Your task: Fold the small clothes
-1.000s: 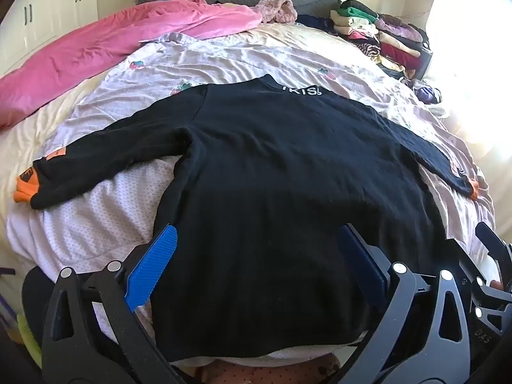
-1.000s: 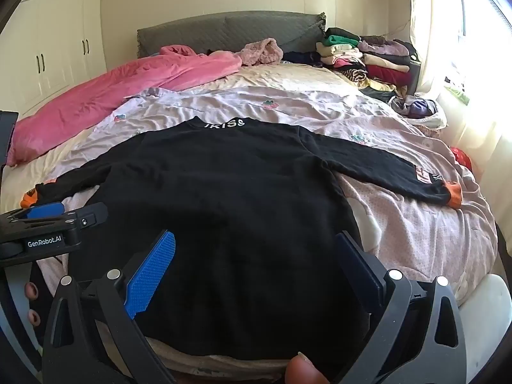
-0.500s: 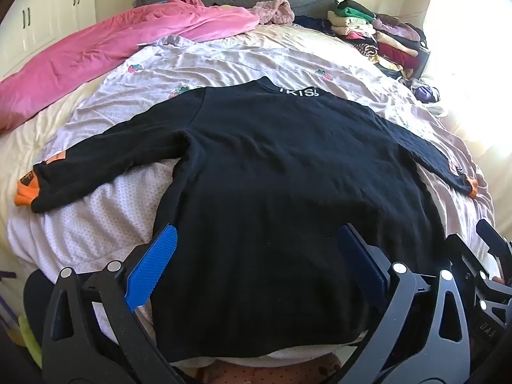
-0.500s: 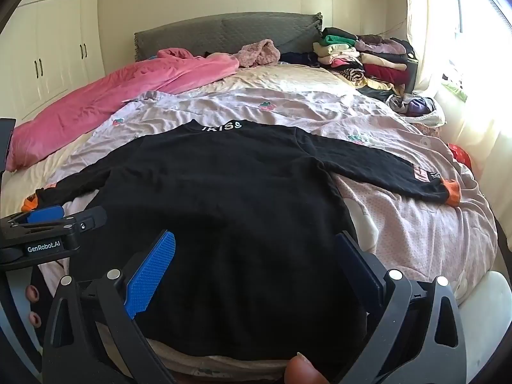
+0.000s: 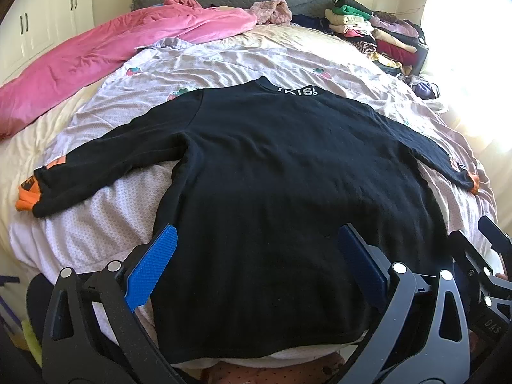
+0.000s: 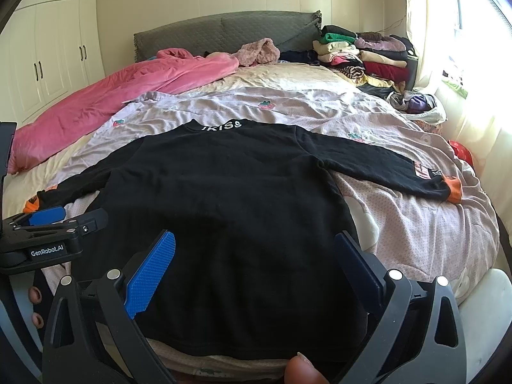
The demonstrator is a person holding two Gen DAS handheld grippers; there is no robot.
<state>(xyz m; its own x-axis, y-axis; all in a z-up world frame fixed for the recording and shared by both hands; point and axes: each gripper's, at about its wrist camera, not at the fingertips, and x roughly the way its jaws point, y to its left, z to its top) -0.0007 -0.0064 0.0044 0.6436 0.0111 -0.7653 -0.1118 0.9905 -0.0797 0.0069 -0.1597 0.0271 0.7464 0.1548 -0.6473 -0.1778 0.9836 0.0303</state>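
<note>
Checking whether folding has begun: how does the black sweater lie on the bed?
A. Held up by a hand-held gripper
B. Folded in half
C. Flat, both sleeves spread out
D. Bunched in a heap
C: the black sweater lies flat, one orange-cuffed sleeve out to each side.

Both wrist views face headward (near), sharing the black sweater (image 5: 272,176).
</note>
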